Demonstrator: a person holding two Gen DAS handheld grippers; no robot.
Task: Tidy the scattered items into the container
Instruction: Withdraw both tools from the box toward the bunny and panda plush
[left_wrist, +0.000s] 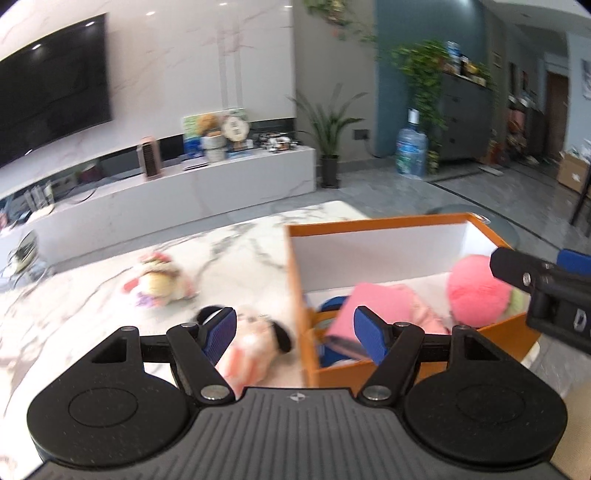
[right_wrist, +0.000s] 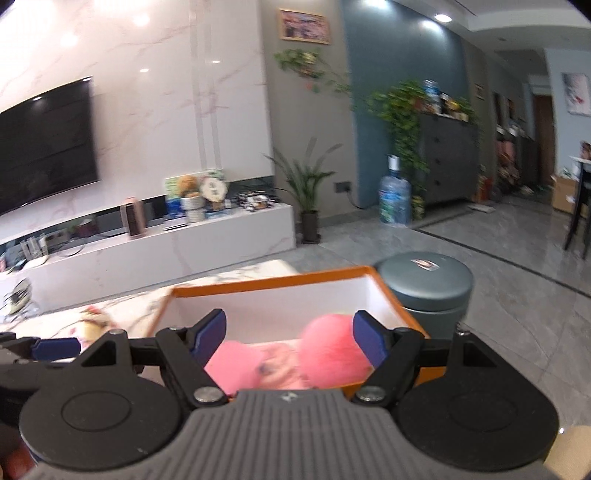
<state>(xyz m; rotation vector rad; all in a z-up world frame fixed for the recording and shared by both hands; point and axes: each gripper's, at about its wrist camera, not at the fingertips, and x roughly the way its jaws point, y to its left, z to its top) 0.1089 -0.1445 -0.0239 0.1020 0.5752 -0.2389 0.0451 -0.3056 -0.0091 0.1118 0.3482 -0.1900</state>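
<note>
An orange box (left_wrist: 295, 266) with a white inside stands on the marble table (left_wrist: 92, 295). It holds a round pink plush (left_wrist: 476, 291), a pink cloth item (left_wrist: 373, 306) and something blue (left_wrist: 332, 306). My left gripper (left_wrist: 295, 334) is open and empty, above a white and pink plush with black ears (left_wrist: 255, 343) lying by the box's left wall. A cream and pink plush (left_wrist: 159, 284) lies farther left. My right gripper (right_wrist: 290, 341) is open and empty over the box (right_wrist: 273, 282), above the pink plush (right_wrist: 328, 347); it also shows in the left wrist view (left_wrist: 532, 267).
A grey round stool (right_wrist: 428, 284) stands just beyond the box's far right corner. A white TV console (left_wrist: 184, 192) with clutter, a potted plant (left_wrist: 328, 147) and a water jug (left_wrist: 410, 147) stand across the grey floor.
</note>
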